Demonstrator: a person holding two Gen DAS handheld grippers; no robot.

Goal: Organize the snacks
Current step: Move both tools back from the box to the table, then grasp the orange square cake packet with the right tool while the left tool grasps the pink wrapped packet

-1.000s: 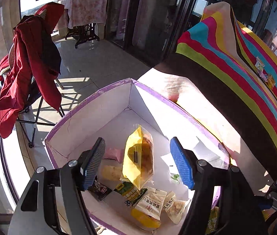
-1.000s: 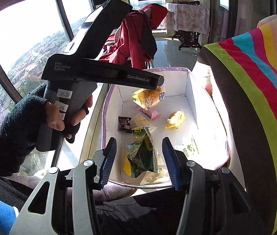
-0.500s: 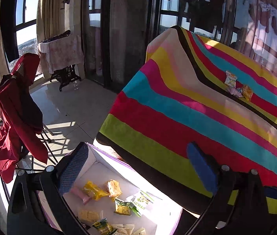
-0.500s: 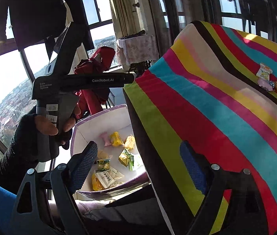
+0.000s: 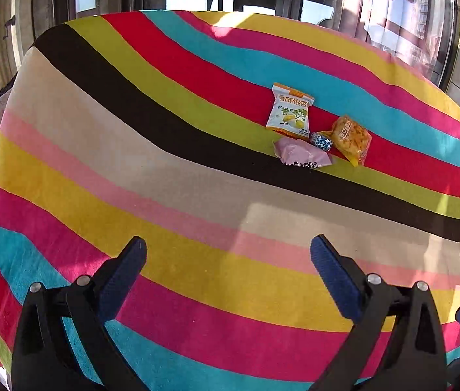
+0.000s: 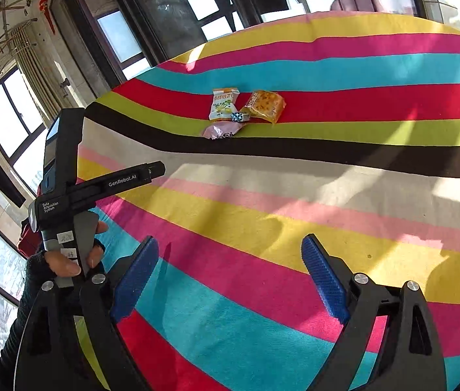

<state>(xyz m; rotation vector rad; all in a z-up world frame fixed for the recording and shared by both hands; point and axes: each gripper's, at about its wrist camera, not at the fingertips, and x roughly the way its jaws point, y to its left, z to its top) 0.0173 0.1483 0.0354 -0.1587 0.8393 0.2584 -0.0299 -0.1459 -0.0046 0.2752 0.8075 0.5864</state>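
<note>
Several snacks lie together on the far part of the striped tablecloth (image 5: 197,195): a white-and-orange packet (image 5: 290,110), a pink packet (image 5: 301,156), a small blue-and-white candy (image 5: 321,140) and a yellow-orange cracker packet (image 5: 350,140). My left gripper (image 5: 228,241) hovers over the near stripes, open and empty, well short of them. The right wrist view shows the same white-and-orange packet (image 6: 225,102), candy (image 6: 239,116), cracker packet (image 6: 265,104) and pink packet (image 6: 222,130). My right gripper (image 6: 230,241) is also far short of them, its jaws opening with nothing between them.
A gloved hand (image 6: 64,260) holds the left gripper's handle at the left of the right wrist view. The table's left edge (image 5: 8,104) drops away toward windows. Dark door frames and glass (image 6: 171,16) stand behind the table. Sun patches fall on the cloth.
Both views have swung away from the white box of snacks, now out of sight, onto the striped table top. Both grippers' jaws have spread wider.
</note>
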